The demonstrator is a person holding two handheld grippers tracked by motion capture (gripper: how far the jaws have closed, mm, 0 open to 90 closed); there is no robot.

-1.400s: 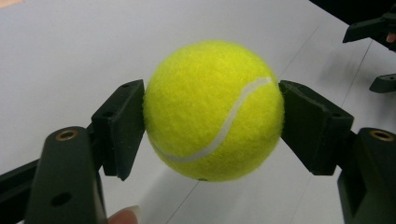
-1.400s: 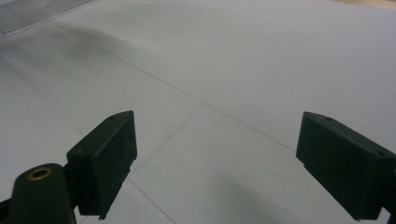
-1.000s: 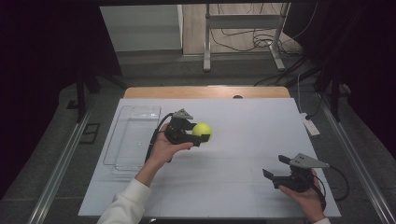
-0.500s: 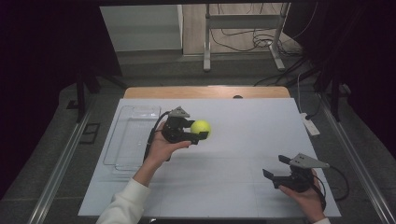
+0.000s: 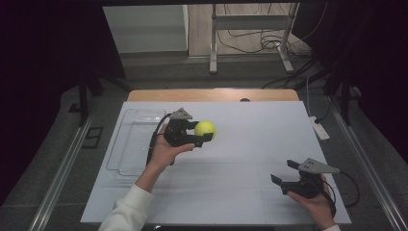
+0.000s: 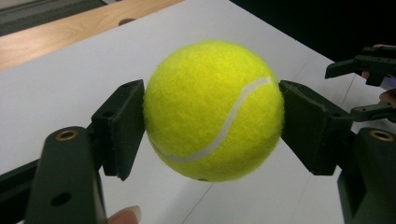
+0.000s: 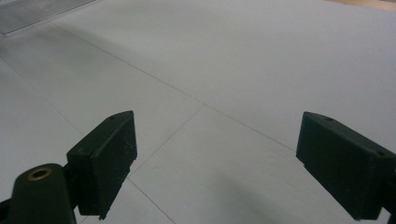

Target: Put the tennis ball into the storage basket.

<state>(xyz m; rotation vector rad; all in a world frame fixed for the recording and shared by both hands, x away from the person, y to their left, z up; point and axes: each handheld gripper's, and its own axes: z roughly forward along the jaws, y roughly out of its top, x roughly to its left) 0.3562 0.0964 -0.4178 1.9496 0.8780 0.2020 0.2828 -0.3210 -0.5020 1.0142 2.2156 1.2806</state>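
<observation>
Our left hand-held gripper (image 5: 204, 131) is clenched on a fuzzy yellow tennis ball (image 5: 205, 128) with a curved white seam, held above the pale grey tabletop (image 5: 250, 159). Our right hand-held gripper (image 5: 284, 172) rests low near the front right, jaws spread wide around nothing. A clear plastic tray (image 5: 133, 142) lies at the left. Beyond are a wooden edge, dark floor and cables. We see no readable writing.

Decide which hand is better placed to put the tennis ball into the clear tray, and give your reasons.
Left. The left gripper already clamps the tennis ball right beside the clear tray; the right gripper sits open and empty, far across the table.
</observation>
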